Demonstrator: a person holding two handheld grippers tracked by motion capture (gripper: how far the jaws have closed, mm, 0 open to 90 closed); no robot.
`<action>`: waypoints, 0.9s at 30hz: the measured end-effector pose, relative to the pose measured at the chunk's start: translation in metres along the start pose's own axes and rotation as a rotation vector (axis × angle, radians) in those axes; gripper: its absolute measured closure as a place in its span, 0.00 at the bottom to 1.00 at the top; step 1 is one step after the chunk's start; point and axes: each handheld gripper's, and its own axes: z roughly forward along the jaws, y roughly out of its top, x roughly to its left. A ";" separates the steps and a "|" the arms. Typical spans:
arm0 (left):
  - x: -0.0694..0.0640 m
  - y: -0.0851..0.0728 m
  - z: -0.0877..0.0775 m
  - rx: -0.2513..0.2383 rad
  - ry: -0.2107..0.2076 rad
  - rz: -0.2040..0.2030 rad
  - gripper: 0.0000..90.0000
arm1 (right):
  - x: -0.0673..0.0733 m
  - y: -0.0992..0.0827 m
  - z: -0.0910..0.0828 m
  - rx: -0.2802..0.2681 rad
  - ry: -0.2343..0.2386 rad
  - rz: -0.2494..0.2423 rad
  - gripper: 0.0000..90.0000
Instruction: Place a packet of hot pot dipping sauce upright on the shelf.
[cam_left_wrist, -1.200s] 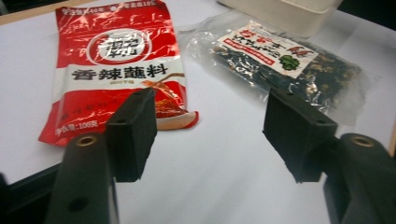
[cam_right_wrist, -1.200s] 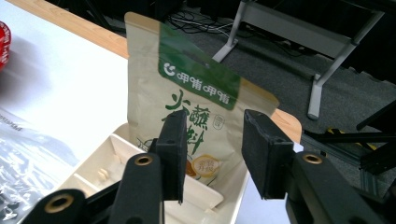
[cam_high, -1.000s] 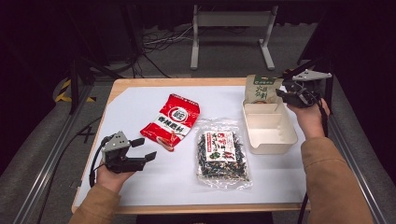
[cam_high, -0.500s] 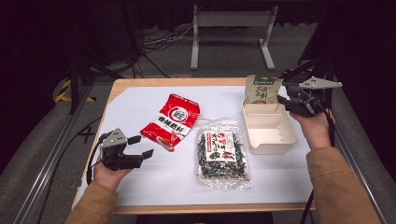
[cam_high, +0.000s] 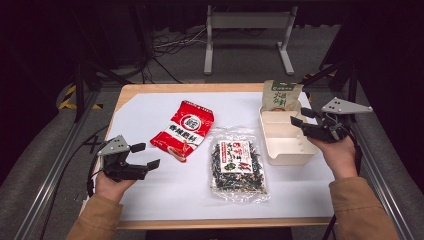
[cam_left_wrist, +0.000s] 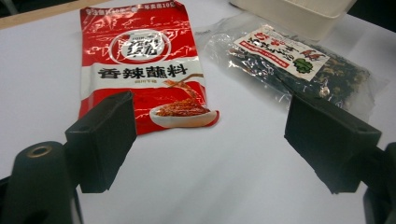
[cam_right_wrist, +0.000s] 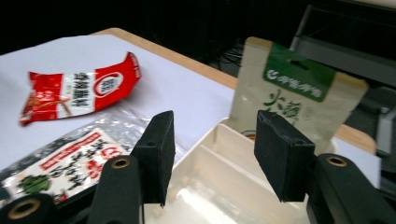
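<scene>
White paper covers the table; the left gripper (cam_high: 145, 156), jaws just widening and empty, faces the red sauce packet (cam_high: 183, 129), while the right gripper (cam_high: 299, 126), also opening, hovers over the cream tray (cam_high: 285, 150) holding the green pouch (cam_high: 281, 95).

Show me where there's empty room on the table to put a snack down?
Bare white patches: the near strip in front of the left gripper and red packet, and the far-left corner. Crowded: the middle-right, where the seaweed bag lies beside the beige tray with the green pouch.
</scene>
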 end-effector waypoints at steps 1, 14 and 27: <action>0.001 0.001 -0.003 0.002 0.004 -0.005 0.19 | 0.006 -0.004 0.000 0.006 0.012 -0.011 0.52; 0.008 0.006 -0.013 -0.049 -0.029 0.022 0.22 | 0.020 -0.021 -0.003 -0.012 0.062 -0.035 0.51; 0.022 0.025 -0.001 0.032 0.005 0.009 0.14 | 0.035 -0.026 -0.009 -0.039 0.112 -0.027 0.50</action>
